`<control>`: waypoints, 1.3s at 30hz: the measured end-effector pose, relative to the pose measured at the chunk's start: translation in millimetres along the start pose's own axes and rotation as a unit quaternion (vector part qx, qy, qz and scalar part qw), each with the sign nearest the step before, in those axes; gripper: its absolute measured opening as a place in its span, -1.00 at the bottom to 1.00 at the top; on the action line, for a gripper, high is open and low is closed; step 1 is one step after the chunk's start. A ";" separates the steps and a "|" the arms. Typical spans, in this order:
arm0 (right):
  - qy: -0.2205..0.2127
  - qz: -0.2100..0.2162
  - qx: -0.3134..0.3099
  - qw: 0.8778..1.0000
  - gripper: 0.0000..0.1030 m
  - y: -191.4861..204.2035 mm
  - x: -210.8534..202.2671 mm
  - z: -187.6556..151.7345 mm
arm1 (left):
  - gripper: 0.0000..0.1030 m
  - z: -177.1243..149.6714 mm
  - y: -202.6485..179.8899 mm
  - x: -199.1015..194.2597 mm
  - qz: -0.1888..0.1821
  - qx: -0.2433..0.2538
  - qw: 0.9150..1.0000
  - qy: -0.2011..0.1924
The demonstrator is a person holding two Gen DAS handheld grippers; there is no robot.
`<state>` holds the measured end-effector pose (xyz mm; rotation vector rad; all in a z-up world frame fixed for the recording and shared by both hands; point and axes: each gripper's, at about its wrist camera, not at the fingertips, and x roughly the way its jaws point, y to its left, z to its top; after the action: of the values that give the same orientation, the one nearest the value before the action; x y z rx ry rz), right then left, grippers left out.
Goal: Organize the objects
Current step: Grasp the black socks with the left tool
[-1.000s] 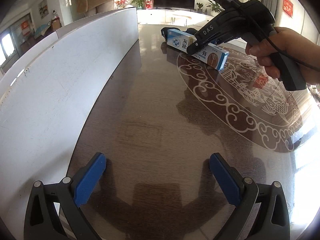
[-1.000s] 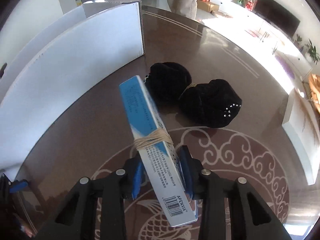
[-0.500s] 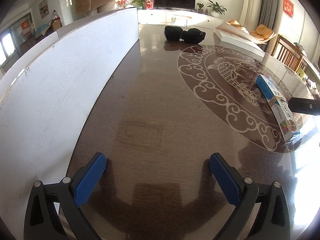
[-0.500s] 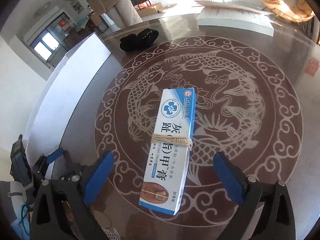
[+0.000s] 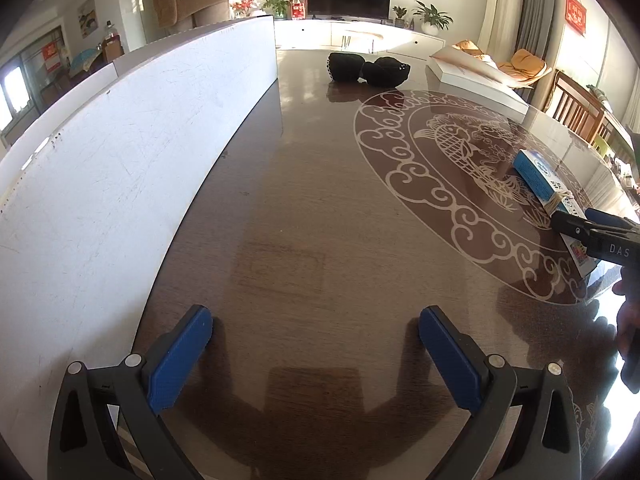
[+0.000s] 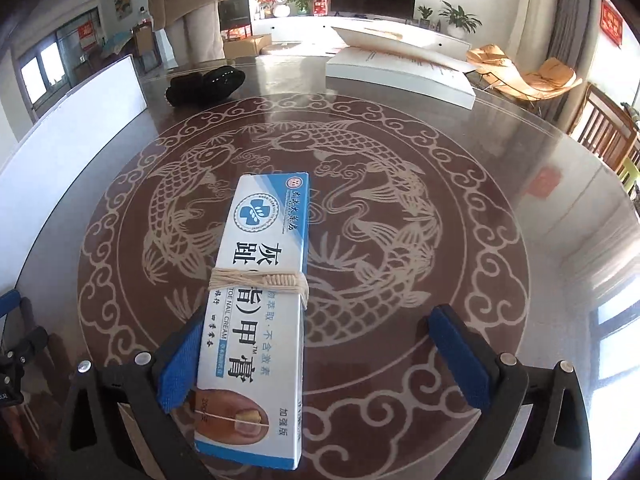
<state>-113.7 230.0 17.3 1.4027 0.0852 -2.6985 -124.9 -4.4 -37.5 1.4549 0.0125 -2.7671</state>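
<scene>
The surface is a dark, glossy round top with a pale fish-and-cloud medallion at its centre, set in a sunlit living room. On that medallion, toward the near edge, your blue-and-white cream box lies flat, a rubber band wound around its middle. Your right tongs stand wide apart around its near end; the left pad sits just beside the box edge, perhaps touching, while the right pad is well clear, so nothing is gripped. Your left tongs hover equally wide over bare surface near the left edge, holding nothing.

As I judge it, the box looks placed, so that part is done. What seems left is the pair of black bundles, possibly socks, sitting together at the far edge, well apart from the box.

Along the left edge a white board stands upright like a wall, and a white flat carton rests at the far right edge. Neither blocks a path to the bundles. A person stands beyond the far edge.
</scene>
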 end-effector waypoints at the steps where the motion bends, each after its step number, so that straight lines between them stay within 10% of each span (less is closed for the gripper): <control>1: -0.002 0.004 -0.008 1.000 1.00 -3.0 4.3 2.1 | 1.00 0.0 0.0 -0.1 0.000 0.000 1.000 0.000; 28: -0.002 0.011 -0.022 1.000 1.00 5.5 14.5 13.5 | 1.00 -1.7 -4.7 -0.1 -0.009 0.012 1.000 0.014; 32: -0.002 0.011 -0.022 1.000 1.00 5.5 14.3 13.2 | 1.00 39.9 -31.8 9.1 -0.064 0.098 0.992 0.047; 39: -0.002 0.011 -0.022 1.000 1.00 5.4 13.9 12.8 | 1.00 178.1 -90.6 39.1 -0.040 0.274 0.960 -0.046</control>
<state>-131.5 222.6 13.2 1.3771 0.1280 -2.6652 -295.4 83.3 31.2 1.4252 -0.7694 -3.0495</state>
